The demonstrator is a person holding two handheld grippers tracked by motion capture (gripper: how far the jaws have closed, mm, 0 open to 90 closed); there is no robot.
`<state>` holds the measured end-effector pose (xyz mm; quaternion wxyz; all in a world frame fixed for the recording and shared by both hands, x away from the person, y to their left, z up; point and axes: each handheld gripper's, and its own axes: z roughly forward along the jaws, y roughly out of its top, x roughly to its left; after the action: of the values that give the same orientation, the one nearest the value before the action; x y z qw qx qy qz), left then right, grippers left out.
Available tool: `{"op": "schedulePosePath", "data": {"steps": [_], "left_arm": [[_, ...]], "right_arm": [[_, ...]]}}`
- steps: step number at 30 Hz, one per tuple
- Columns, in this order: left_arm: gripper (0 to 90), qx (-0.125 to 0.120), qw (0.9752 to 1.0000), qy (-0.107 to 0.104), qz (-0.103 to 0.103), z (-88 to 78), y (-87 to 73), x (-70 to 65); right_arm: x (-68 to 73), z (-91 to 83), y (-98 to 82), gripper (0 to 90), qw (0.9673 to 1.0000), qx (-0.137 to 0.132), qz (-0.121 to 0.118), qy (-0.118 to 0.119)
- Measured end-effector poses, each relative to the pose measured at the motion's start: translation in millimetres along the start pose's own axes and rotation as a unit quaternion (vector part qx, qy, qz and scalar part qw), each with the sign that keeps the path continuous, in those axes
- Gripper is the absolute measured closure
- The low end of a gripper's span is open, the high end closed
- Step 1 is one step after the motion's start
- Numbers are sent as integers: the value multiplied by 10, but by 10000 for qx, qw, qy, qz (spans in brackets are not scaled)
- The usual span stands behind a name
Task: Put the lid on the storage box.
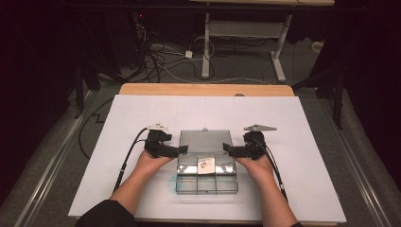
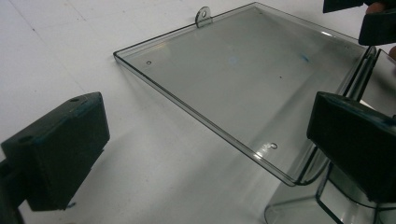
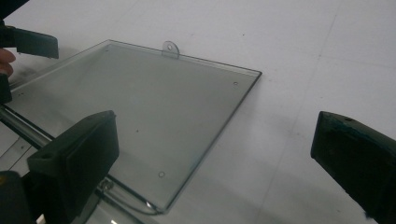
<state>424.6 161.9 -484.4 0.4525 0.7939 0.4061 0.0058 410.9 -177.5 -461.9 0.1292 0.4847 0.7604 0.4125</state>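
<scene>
A clear plastic box [image 1: 206, 177] sits on the white table [image 1: 307, 156], close to the person. It is split into small square parts. One part in the middle row holds a small pale thing [image 1: 205, 165]; it is too small to tell what it is. The other parts look bare.

The box's see-through lid [image 1: 204, 141] is swung open and lies back flat, away from the person. It has a little tab [image 2: 202, 16] on its far edge.

The left gripper [image 1: 179, 150] is at the left side of the box, right where the lid joins it. In the left gripper view its two black jaws are spread wide. One jaw is over the white table and the other is by the hinge corner of the lid. It is not pinching anything.

The right gripper [image 1: 227, 149] is at the right side of the box, by the same joint. Its jaws are spread wide too, with the lid's corner between them and nothing squeezed.

Past the table are a dark floor, some cables [image 1: 161, 59] and another table's white legs [image 1: 279, 59].
</scene>
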Motion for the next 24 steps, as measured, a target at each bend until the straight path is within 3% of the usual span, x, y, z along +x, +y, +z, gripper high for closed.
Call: {"op": "schedulePosePath", "data": {"steps": [5, 9, 17, 22, 24], "left_arm": [[0, 9, 10000, 18, -42, 16, -11, 6], [0, -18, 10000, -10, -75, 18, -21, 10], [0, -30, 9999, -1, -101, 20, -27, 6], [0, -49, 10000, 9, -70, 19, -29, 3], [4, -67, 10000, 24, -44, 16, -31, -3]], "right_arm": [[7, 122, 18, 47, 9993, 296, 177, 121], [-2, 178, -3, 77, 9973, 414, 458, 386], [19, 200, -19, 120, 9943, 489, 682, 654], [54, 202, -27, 190, 9908, 547, 787, 951], [58, 204, -33, 196, 9908, 525, 809, 951]]}}
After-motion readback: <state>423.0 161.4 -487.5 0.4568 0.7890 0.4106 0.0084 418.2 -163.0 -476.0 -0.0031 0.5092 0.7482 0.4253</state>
